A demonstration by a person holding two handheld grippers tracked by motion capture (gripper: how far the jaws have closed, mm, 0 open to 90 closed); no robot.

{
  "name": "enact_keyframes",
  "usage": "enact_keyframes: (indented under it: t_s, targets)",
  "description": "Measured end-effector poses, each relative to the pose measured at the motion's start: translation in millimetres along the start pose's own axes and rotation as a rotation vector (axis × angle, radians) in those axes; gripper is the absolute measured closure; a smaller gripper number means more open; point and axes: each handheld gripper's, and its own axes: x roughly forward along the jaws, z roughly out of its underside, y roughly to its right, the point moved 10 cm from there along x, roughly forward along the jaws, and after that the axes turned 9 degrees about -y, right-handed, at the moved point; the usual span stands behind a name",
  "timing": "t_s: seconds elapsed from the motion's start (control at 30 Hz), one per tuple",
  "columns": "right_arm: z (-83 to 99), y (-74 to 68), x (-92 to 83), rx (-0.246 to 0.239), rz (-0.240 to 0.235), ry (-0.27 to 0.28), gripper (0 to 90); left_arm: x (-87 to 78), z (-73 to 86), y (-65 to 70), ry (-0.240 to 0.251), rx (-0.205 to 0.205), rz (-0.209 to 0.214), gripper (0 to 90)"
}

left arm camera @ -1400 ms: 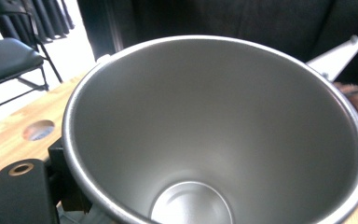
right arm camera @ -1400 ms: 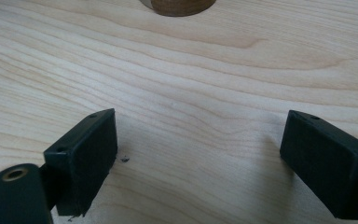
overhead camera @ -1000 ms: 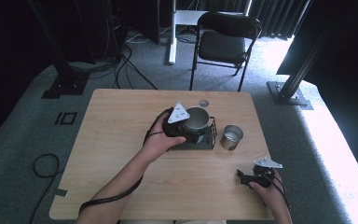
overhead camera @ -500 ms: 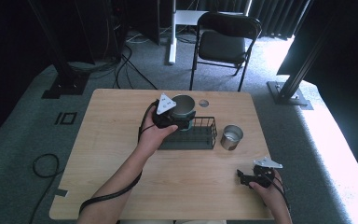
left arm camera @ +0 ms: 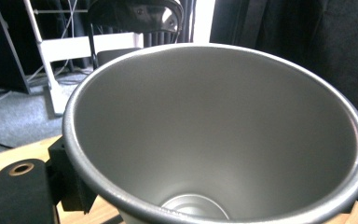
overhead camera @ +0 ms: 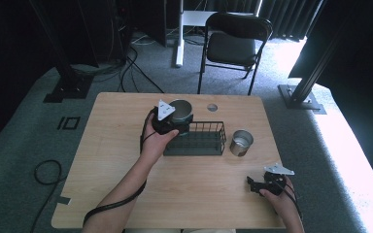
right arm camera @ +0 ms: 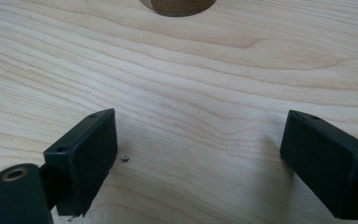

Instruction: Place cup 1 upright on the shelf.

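A large grey metal cup [overhead camera: 180, 110] is at the far left corner of the black wire basket [overhead camera: 200, 139]. My left gripper [overhead camera: 171, 122] is shut on its wall. In the left gripper view the cup's empty inside [left arm camera: 223, 140] is seen from close up, with one black finger [left arm camera: 21, 196] beside its rim. I cannot tell if the cup touches the table. A smaller metal cup [overhead camera: 241, 142] stands upright just right of the basket. My right gripper [overhead camera: 253, 184] rests open on the wood [right arm camera: 205, 163] near the front right corner, with nothing between its pads.
The wooden table [overhead camera: 126, 194] has a round hole [overhead camera: 212, 107] near its far edge. A black folding chair [overhead camera: 233, 46] stands behind the table. A round brown base [right arm camera: 179, 5] shows just ahead of the right gripper.
The left hand has carried the large cup leftwards, from over the basket's middle to its far left corner. The right hand has stayed in place.
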Motion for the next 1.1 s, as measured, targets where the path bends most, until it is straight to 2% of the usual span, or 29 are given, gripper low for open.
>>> enact_keyframes:
  t_s: [0.13,0.43,0.6,0.83,0.93,1.1]
  targets:
    - [0.0,0.0,0.0,0.000,0.000,0.000,10.6,4.2,8.6,-4.7,-0.003,0.001,-0.031,14.9]
    - [0.0,0.0,0.0,0.000,0.000,0.000,10.6,15.1,28.7,-7.8,-0.019,-0.016,-0.070,14.9]
    - [0.0,0.0,0.0,0.000,0.000,0.000,10.6,21.5,38.2,-9.7,-0.022,-0.065,-0.098,14.9]
    - [0.0,0.0,0.0,0.000,0.000,0.000,10.6,32.1,47.4,-4.5,-0.036,-0.045,-0.113,14.9]
    - [0.0,0.0,0.0,0.000,0.000,0.000,10.6,33.7,49.3,-5.9,-0.036,-0.038,-0.127,14.9]
    - [0.0,0.0,0.0,0.000,0.000,0.000,10.6,34.2,50.2,-6.0,-0.033,-0.036,-0.127,14.9]
